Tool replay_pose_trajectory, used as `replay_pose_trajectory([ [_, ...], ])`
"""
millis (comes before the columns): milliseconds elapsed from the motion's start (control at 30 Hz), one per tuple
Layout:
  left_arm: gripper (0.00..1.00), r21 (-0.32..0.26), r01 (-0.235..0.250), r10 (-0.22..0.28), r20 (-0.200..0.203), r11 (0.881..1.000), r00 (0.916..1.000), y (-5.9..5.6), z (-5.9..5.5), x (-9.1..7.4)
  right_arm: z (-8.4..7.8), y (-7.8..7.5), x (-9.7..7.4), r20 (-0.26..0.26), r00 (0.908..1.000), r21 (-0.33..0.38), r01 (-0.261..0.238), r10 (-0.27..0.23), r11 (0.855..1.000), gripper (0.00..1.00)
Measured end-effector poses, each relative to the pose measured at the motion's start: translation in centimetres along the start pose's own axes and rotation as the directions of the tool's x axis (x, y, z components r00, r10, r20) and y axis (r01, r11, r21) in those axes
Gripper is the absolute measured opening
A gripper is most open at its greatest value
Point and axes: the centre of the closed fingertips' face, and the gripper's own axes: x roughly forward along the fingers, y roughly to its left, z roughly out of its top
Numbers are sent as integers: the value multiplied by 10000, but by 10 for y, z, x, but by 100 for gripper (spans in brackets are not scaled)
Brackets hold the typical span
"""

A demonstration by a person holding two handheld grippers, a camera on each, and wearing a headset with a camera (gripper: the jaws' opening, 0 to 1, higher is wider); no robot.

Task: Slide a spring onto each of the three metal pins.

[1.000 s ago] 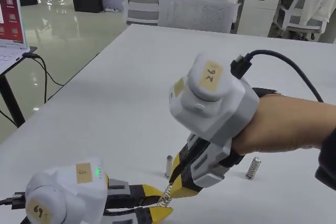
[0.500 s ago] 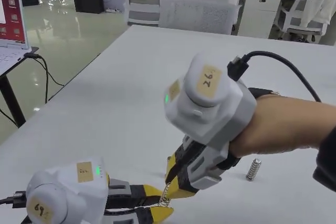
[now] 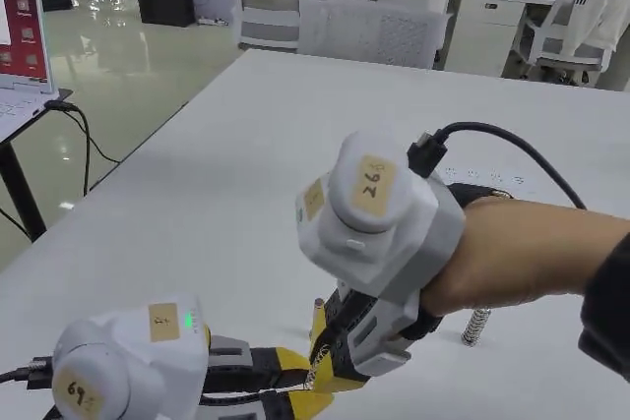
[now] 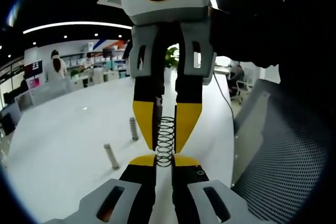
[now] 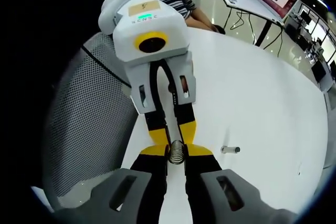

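Spring (image 4: 165, 141): off the table (image 3: 246, 145) at the near edge, held between the two grippers.
Left gripper (image 4: 164, 160): jaws pinching its near end.
Right gripper (image 5: 177, 156): jaws pressed onto its sides further along.
Handling: light, bendy wire (probably flicks away if crushed); best held by the sides with one end left open.
Pin (image 4: 110, 156): upright, just beyond the jaws.
Loose spring (image 3: 475, 325): on the table to the right.
Change: the right gripper has drifted left and now half covers the pin.

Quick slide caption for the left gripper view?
Left gripper and right gripper meet tip to tip around one coiled metal spring, short upright metal pin on white table behind.
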Motion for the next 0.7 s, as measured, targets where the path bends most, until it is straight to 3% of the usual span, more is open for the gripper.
replay_pose_trajectory([
  [133,2,-101,36,-34,184,9999,9998,0,3,0,-1,0,0,-47,10000,-9,10,-10,10000,9],
  [500,3,-99,-56,58,214,9999,9998,3,3,-1,-1,-3,0,-124,9999,44,85,-84,10000,8],
  [700,14,-153,-330,332,102,9993,9994,10,-2,-3,-3,-8,-3,-147,9998,129,155,-153,9998,8],
])
